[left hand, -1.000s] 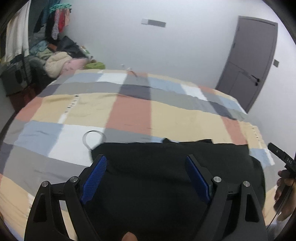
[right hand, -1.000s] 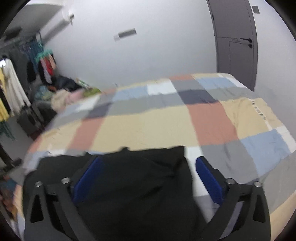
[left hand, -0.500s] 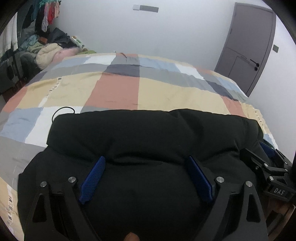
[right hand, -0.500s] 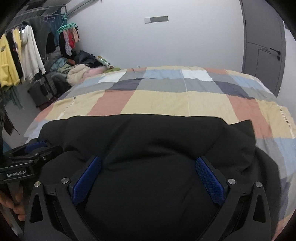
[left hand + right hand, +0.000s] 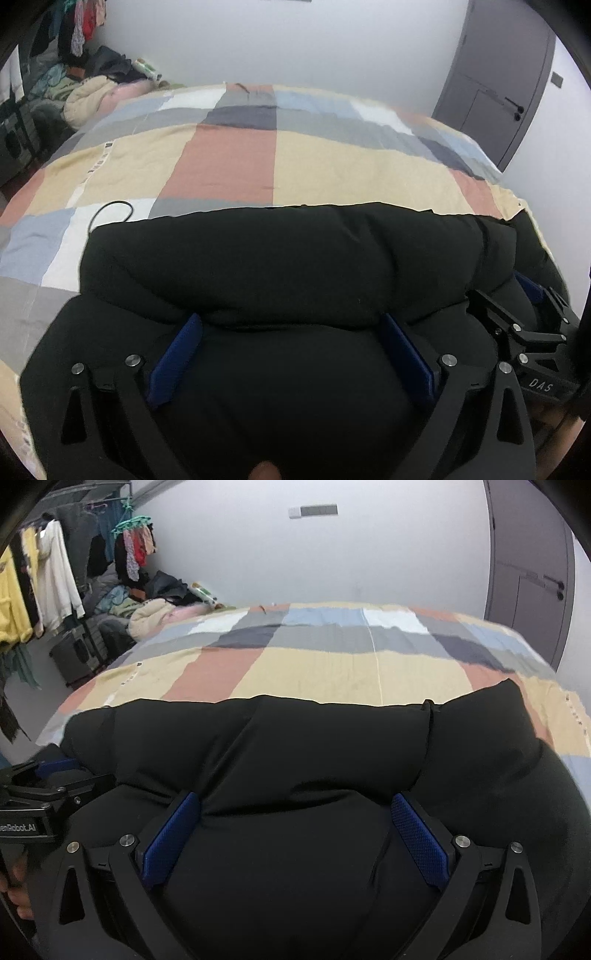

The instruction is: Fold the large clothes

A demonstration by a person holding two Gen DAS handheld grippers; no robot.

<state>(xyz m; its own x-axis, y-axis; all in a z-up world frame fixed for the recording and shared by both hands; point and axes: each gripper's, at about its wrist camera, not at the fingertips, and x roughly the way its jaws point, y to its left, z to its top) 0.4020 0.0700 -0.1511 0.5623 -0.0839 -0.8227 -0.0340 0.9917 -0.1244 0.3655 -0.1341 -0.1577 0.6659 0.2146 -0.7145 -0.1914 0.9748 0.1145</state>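
Note:
A large black padded jacket (image 5: 280,258) lies on the near part of the bed and also fills the lower half of the right wrist view (image 5: 295,760). My left gripper (image 5: 291,321) is open, its blue pads wide apart with a puffy fold of the jacket bulging between them. My right gripper (image 5: 295,801) is open in the same way over the jacket. The right gripper also shows at the right edge of the left wrist view (image 5: 532,325), and the left gripper at the left edge of the right wrist view (image 5: 40,782).
The bed has a patchwork cover (image 5: 229,162) of yellow, pink, grey and blue squares. A thin black cable loop (image 5: 112,210) lies on it at the left. Hanging clothes and piles (image 5: 55,576) stand at the far left; a grey door (image 5: 498,85) at the right.
The jacket has been pushed up and forward onto the bed into a thick fold. Both grippers have come down close over it and sit side by side, still open.

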